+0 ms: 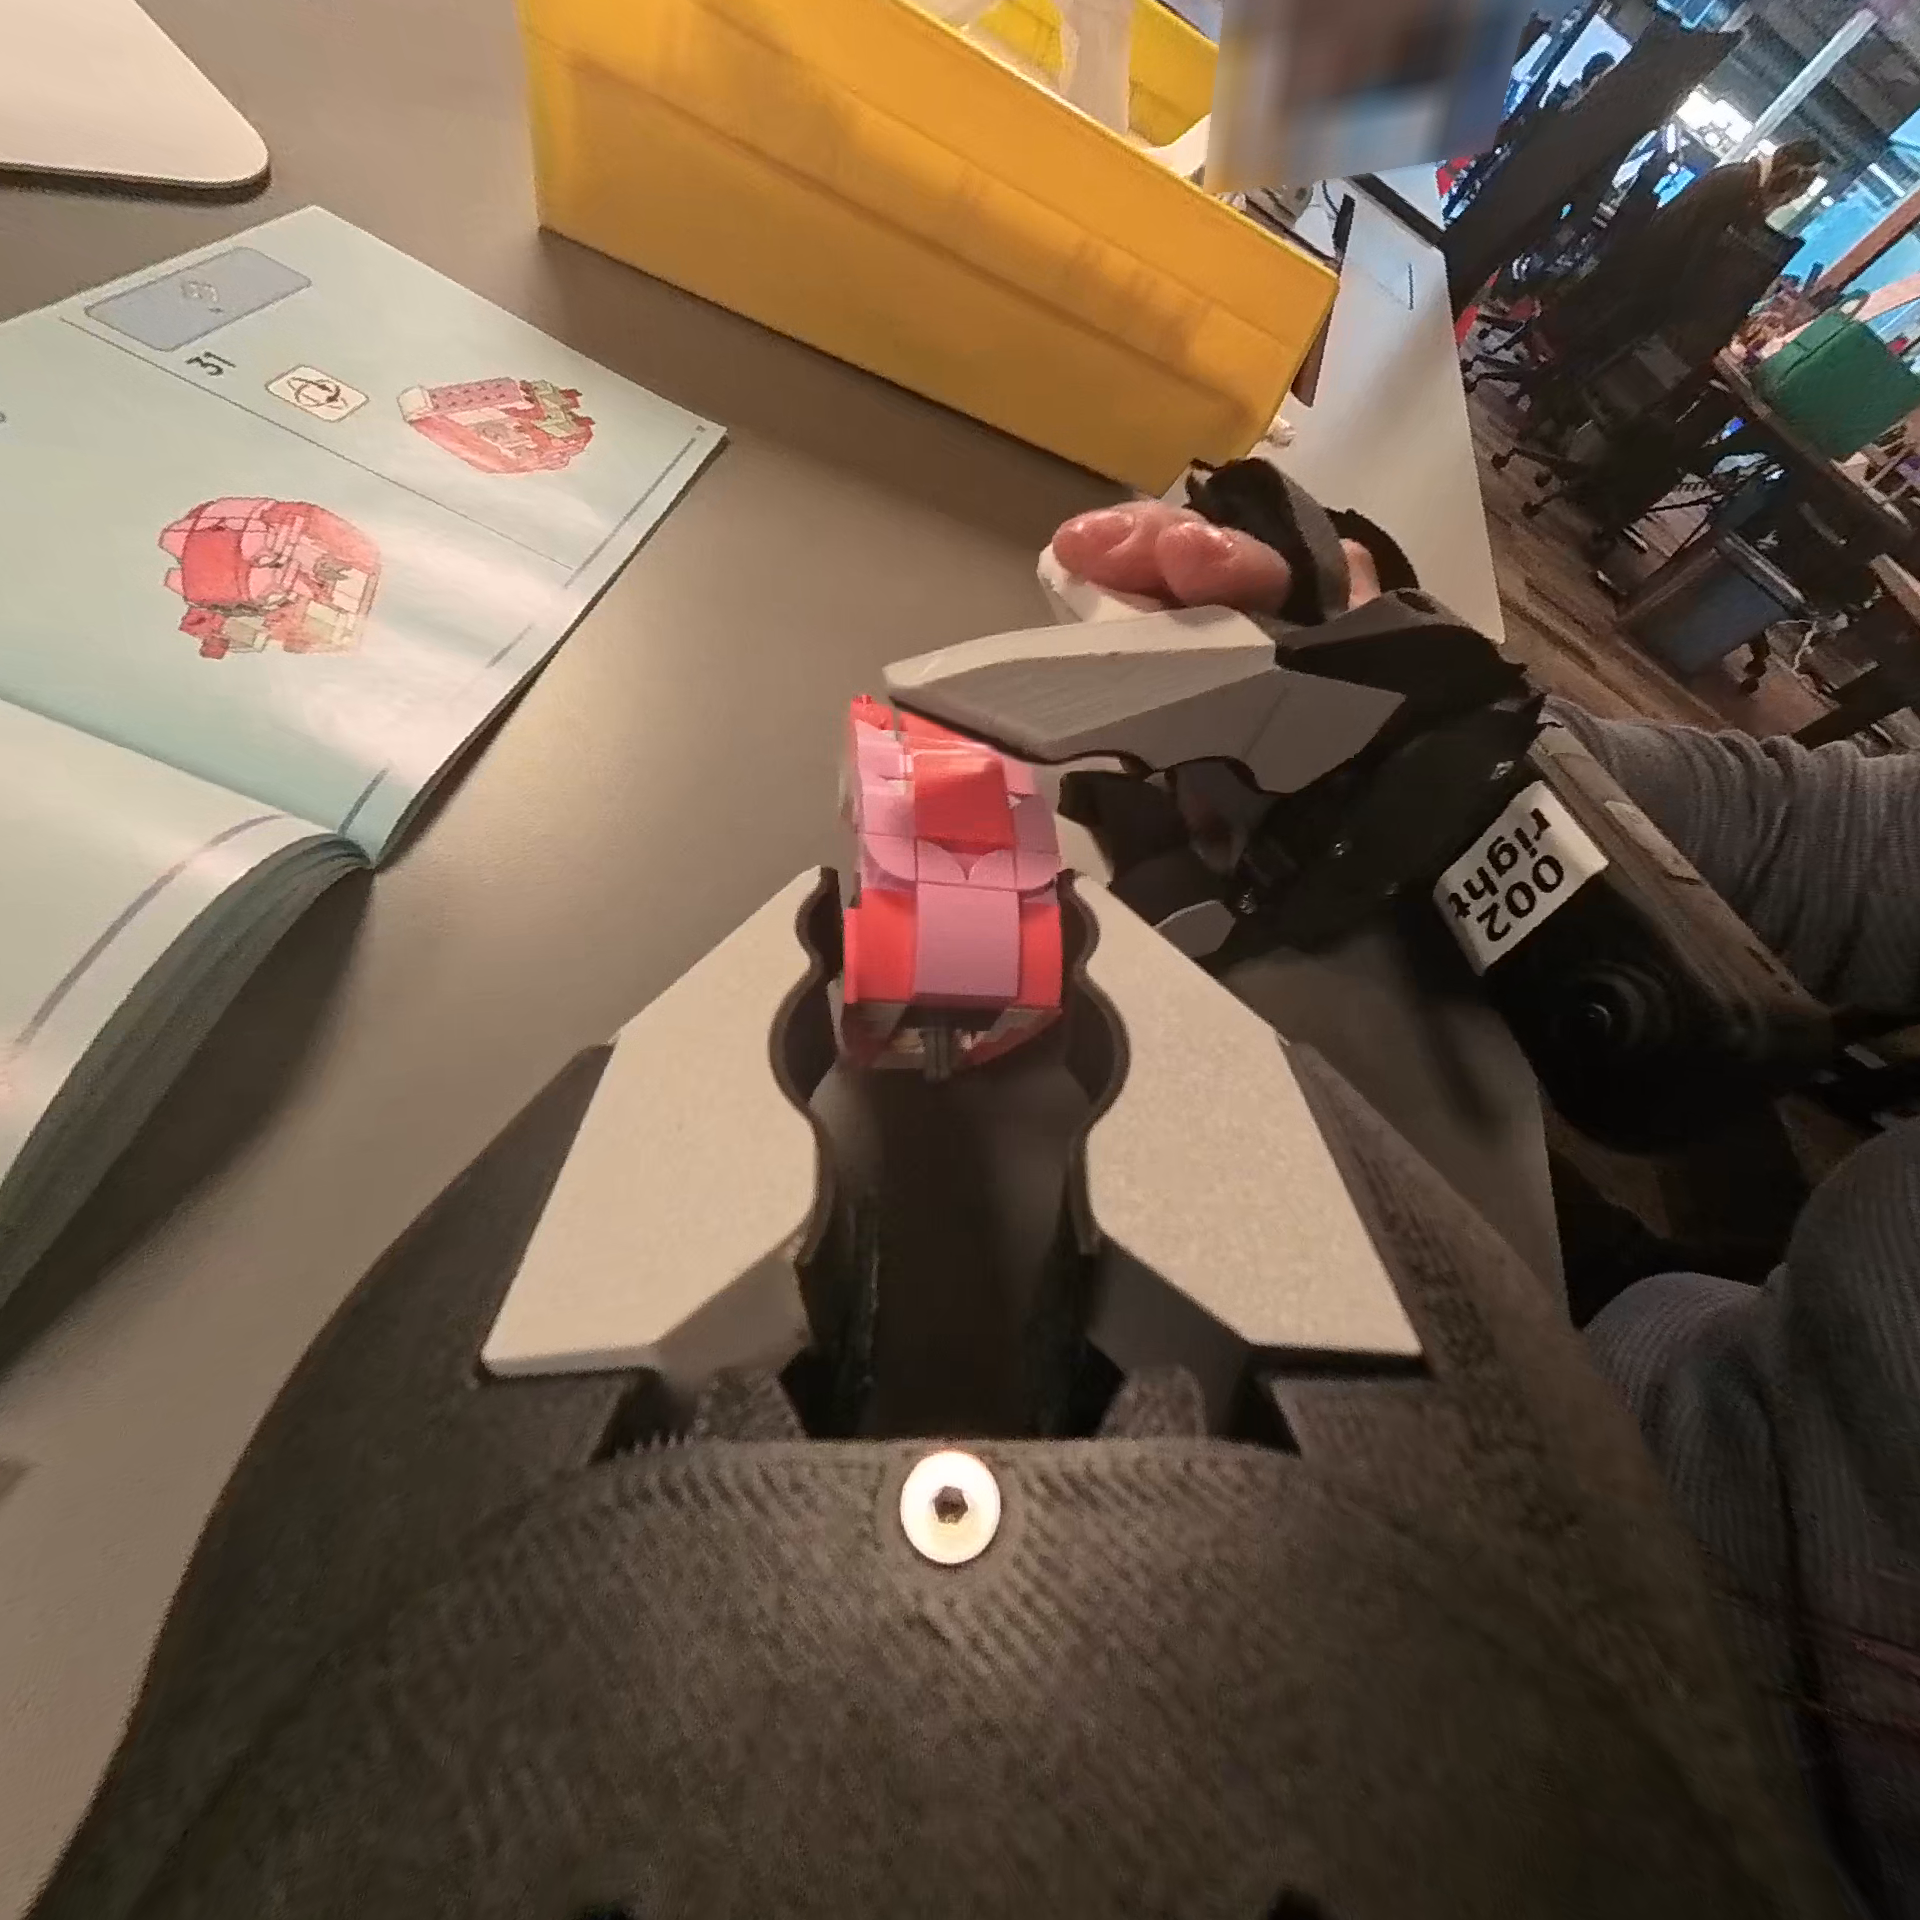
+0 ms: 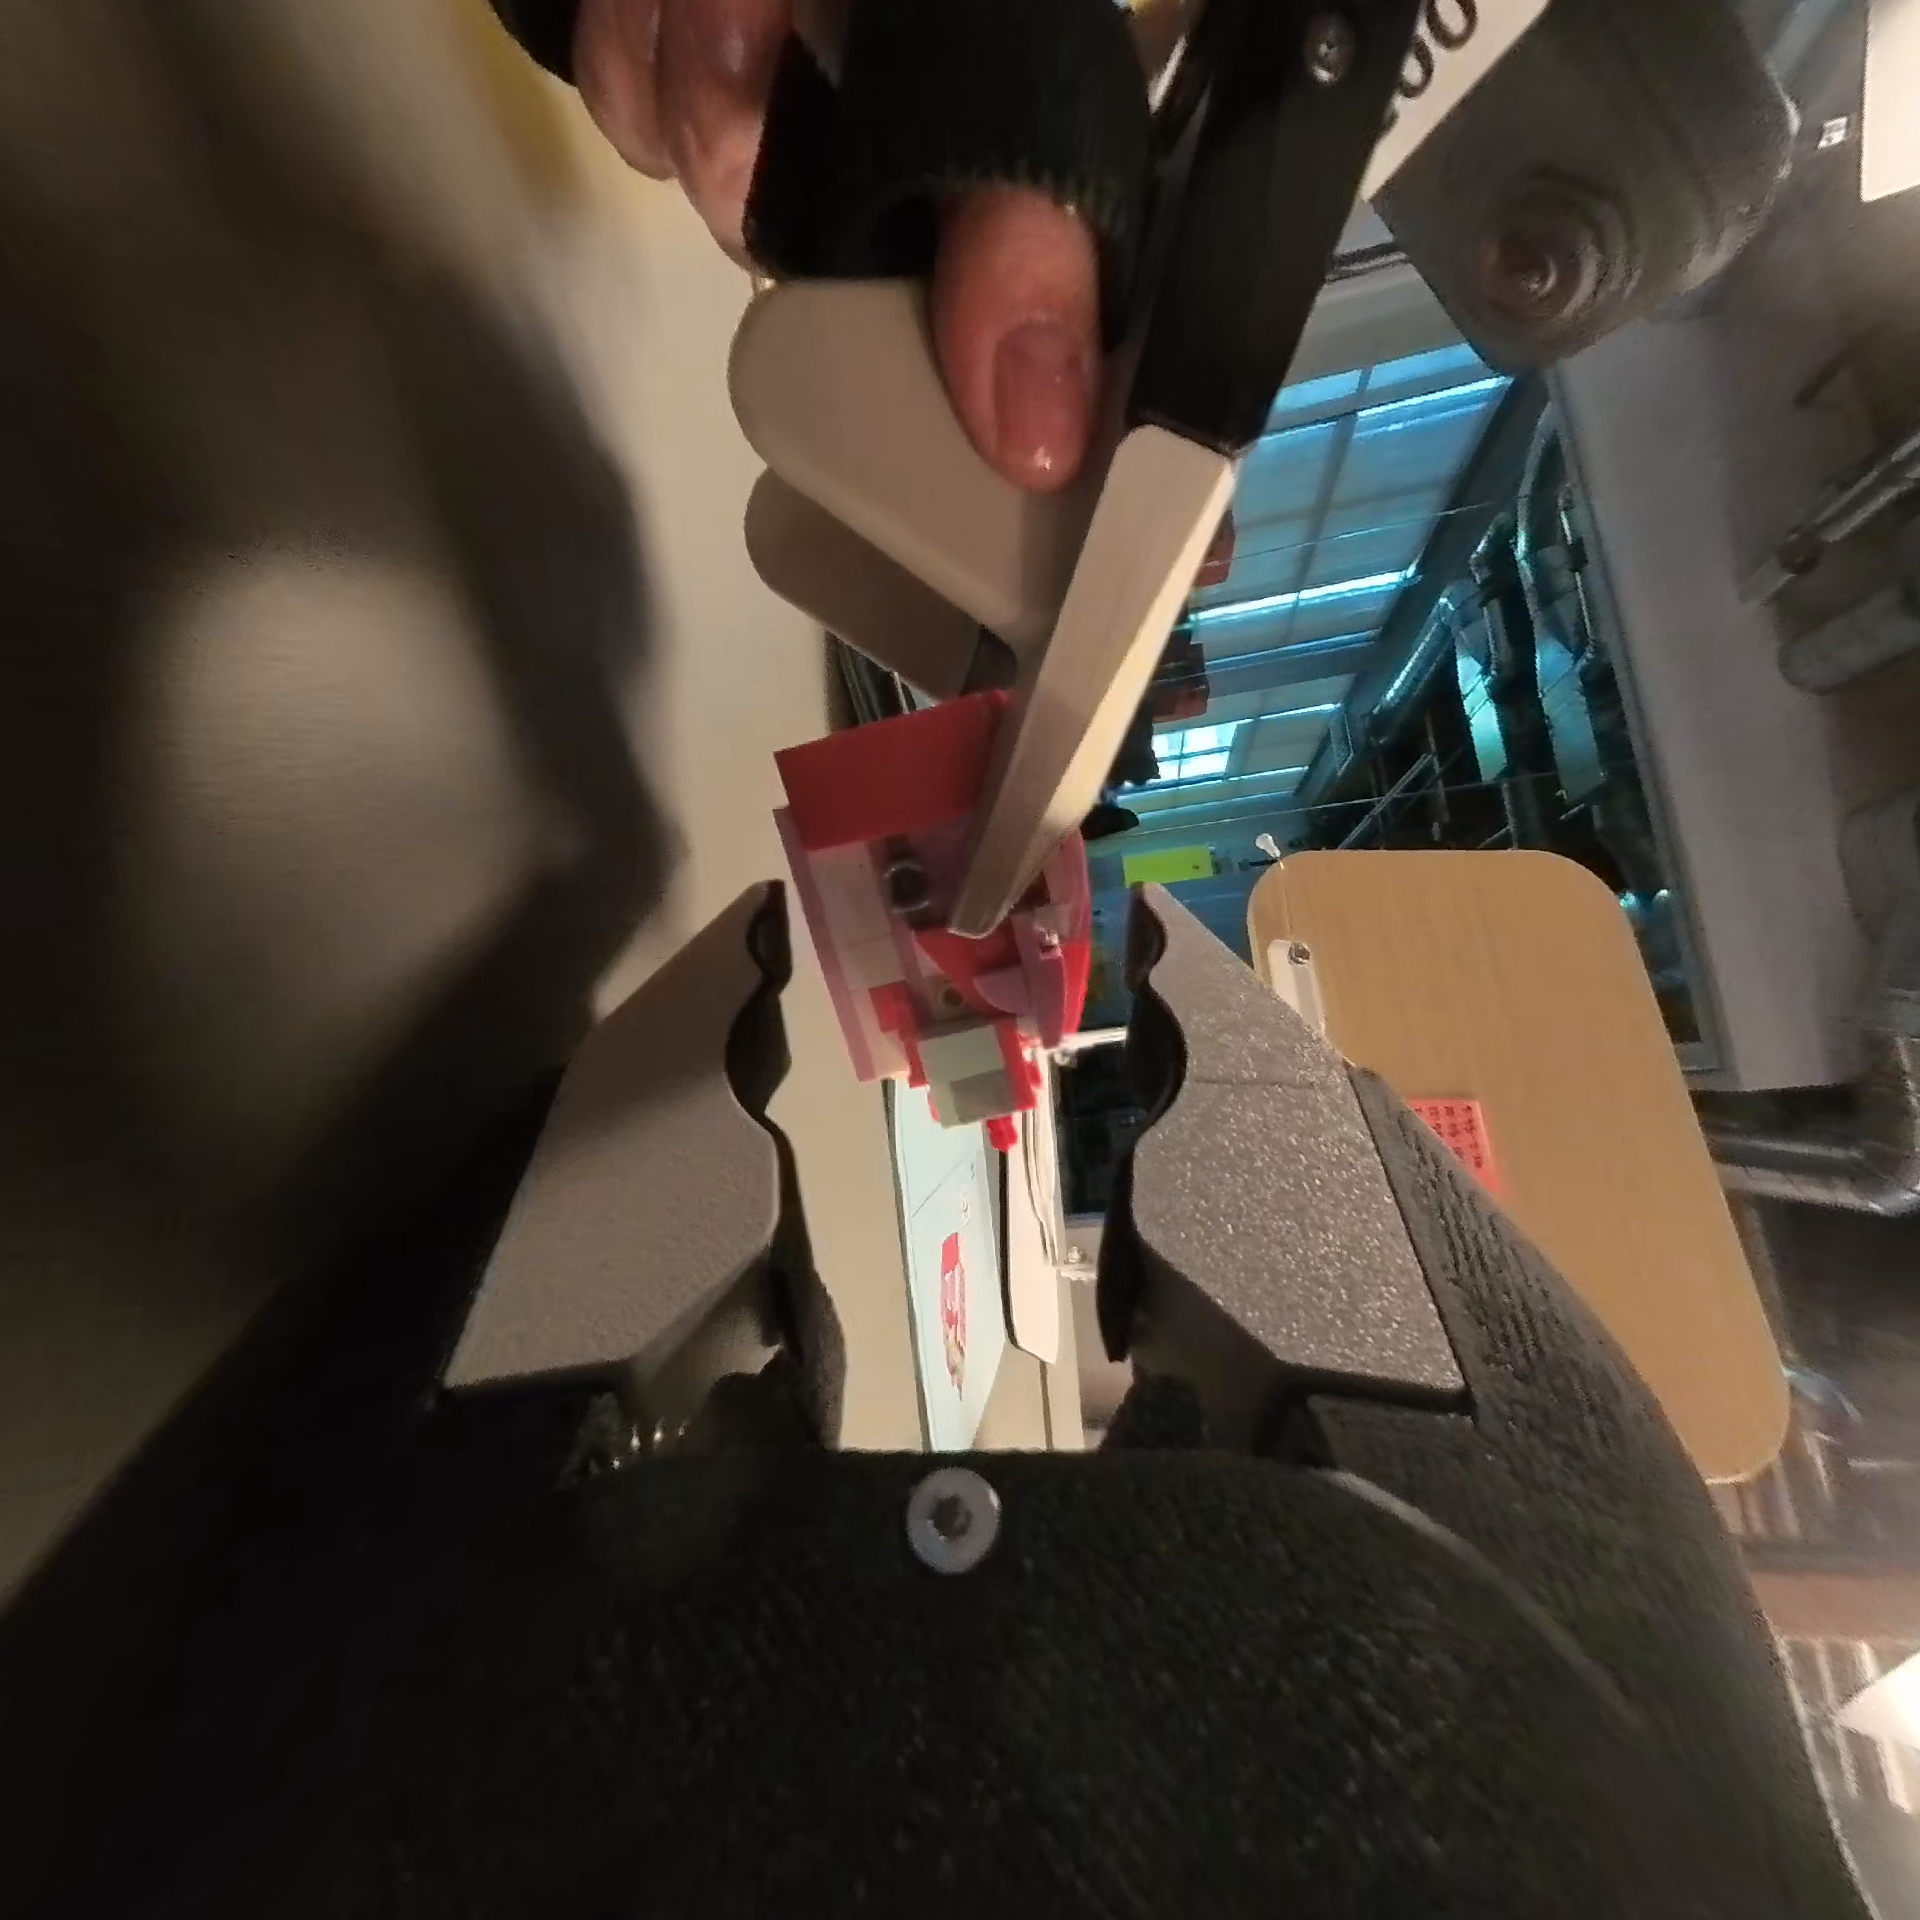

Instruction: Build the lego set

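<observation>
My left gripper (image 1: 951, 904) is shut on a small red and pink brick model (image 1: 951, 831) and holds it above the grey table (image 1: 675, 644). Its pads press on the model's red sides. My right gripper (image 2: 956, 914) reaches in from the right and is open around the same model (image 2: 914, 935). A gap shows between its right finger (image 2: 1226, 1091) and the bricks. In the left wrist view its upper finger (image 1: 1081, 686) lies over the model's top. The left gripper's pale finger (image 2: 1101, 644) crosses the right wrist view from above.
An open instruction booklet (image 1: 260, 520) lies on the table to the left. A yellow bin (image 1: 883, 208) stands behind it. A gloved hand (image 1: 1164, 561) holds the right gripper. A pale board's corner (image 1: 125, 104) lies at the far left. A wooden panel (image 2: 1507, 1091) shows on the right.
</observation>
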Available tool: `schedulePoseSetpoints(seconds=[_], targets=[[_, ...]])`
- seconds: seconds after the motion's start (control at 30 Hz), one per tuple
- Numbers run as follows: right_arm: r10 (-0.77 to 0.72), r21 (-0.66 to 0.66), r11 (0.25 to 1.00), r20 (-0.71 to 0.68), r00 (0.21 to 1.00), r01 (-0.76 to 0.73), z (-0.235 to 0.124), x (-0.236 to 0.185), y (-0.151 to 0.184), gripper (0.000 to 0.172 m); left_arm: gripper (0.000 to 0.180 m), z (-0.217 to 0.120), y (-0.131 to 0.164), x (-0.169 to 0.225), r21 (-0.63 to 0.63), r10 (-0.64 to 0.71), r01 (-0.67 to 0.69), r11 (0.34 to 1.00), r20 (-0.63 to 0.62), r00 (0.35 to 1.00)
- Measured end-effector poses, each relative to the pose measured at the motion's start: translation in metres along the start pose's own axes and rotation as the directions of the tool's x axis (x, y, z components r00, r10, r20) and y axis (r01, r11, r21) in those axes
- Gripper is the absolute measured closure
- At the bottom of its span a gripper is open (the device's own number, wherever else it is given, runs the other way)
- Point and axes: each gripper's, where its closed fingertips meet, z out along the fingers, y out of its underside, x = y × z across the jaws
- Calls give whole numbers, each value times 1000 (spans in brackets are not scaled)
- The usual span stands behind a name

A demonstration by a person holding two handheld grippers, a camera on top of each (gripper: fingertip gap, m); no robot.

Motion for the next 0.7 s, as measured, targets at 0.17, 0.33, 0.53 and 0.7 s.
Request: schedulePoseSetpoints(seconds=[0.17,0.33,0.53,0.7], targets=[[-49,-6,999,-26,998,49,1,1,-1,119,140,0,-2,6,13,13,-13,1000,-30,999],[-92,-6,996,-61,994,92,1,6,-2,112,140,-1,-6,5,30,78,-79,996,18,997],[-82,-25,997,-115,990,79,1,16,2,101,140,-11,-18,-5,107,73,-82,991,89,993],[-19,-62,998,-126,992,11,3,22,14,93,140,-18,-24,-11,168,-23,12,986,59,998]])
